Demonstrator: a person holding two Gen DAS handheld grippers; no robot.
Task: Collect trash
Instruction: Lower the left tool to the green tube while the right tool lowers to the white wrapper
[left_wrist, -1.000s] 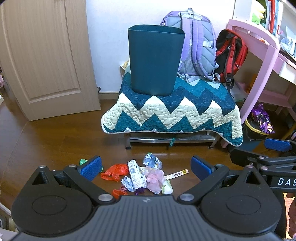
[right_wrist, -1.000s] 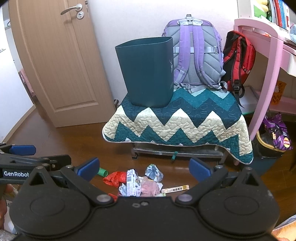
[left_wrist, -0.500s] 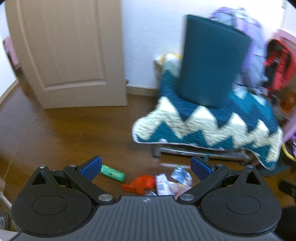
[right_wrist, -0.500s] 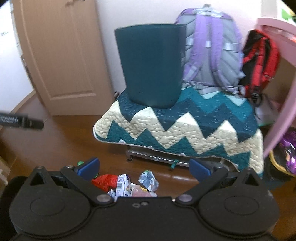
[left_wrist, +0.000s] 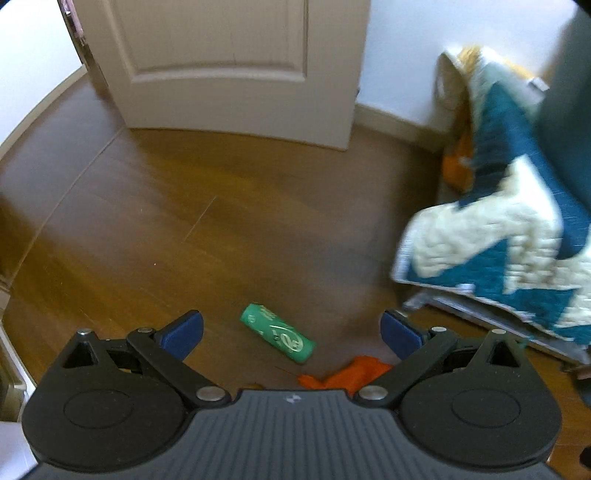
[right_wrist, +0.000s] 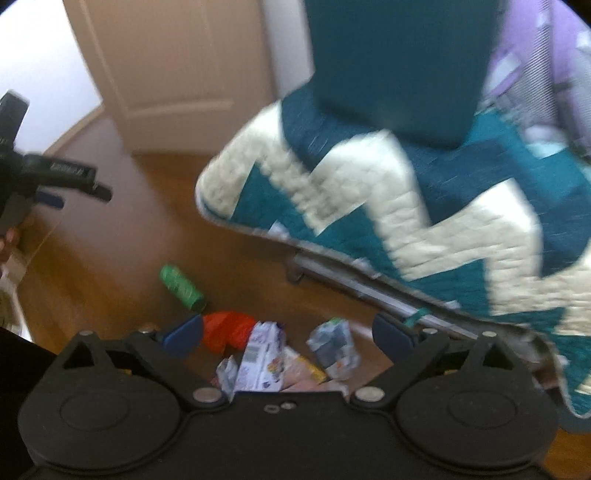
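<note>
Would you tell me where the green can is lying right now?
In the left wrist view the green can lies on its side on the wooden floor, between the open left gripper fingers, just left of the orange wrapper.

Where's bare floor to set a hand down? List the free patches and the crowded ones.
Free: the wood floor between the door and the green can, and leftward to the wall. Crowded: right of the can, where the orange wrapper and crumpled packets pile against the quilt.
</note>
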